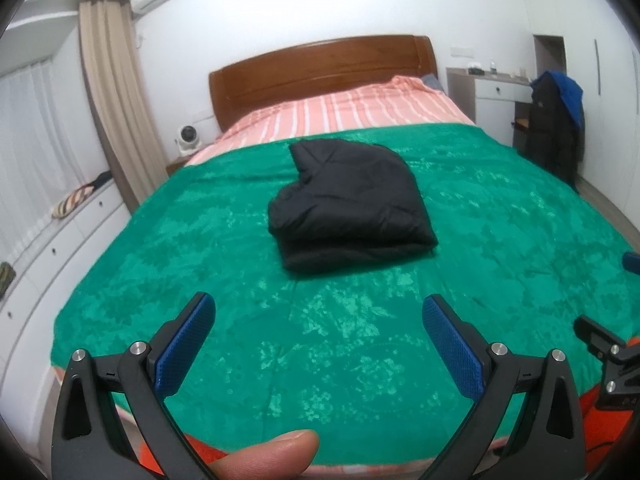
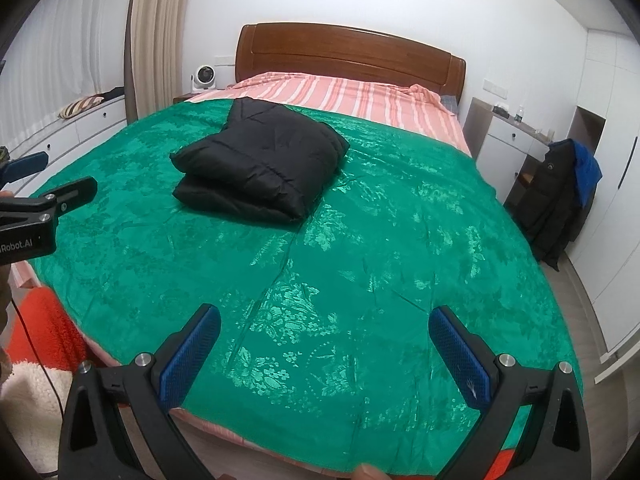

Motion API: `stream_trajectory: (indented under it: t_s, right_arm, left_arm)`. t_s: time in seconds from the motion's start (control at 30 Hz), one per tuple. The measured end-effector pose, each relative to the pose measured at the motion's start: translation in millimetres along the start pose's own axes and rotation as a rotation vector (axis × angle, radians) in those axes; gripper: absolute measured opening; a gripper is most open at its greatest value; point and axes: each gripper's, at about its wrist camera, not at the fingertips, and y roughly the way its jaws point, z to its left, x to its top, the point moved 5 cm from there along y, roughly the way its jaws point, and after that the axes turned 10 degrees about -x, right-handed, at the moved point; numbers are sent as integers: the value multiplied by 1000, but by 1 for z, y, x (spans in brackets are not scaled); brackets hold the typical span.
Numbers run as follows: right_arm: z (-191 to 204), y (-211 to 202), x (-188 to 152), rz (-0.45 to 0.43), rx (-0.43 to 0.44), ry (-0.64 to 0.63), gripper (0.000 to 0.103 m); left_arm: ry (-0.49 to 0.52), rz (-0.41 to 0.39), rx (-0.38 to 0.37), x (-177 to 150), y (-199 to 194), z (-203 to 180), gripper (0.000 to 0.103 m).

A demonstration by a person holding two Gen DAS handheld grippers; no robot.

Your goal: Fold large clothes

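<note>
Green bedspread (image 1: 200,264), folded black jacket (image 1: 348,204) on it, both hand-held grippers (image 1: 318,314) (image 2: 324,326) spread wide, empty

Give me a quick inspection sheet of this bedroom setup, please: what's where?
Surface: green blanket spread over the bed, striped sheet beyond.
Job's things: black jacket folded into a bundle mid-bed.
Clutter: nothing seen on the blanket.
Grippers: left gripper and right gripper open, empty, above the near edge.
Cables: thin dark cable at the right view's left edge.
Surroundings: wooden headboard, dark coat hanging by white cabinets, small fan.
</note>
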Motion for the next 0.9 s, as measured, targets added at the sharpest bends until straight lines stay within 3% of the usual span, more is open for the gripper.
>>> stream_trajectory:
  t_s: [0.1, 0.2, 0.4, 0.7, 0.9]
  right_arm:
    - [-1, -7, 3, 30, 93, -12, 103]
    - [-7, -15, 8, 34, 114, -21, 103]
    - [-8, -27, 19, 29, 179, 100, 103]
    - [11, -18, 14, 61, 167, 92, 103]
    - [16, -28, 16, 54, 208, 92, 103]
  left_arm:
    - [-11, 22, -39, 3, -11, -3, 103]
    - [-15, 12, -50, 5, -23, -4, 103]
    - [-37, 28, -44, 1, -24, -4, 103]
    - [-48, 113, -24, -21, -10, 3, 103]
    - [-45, 114, -29, -23, -12, 2, 103]
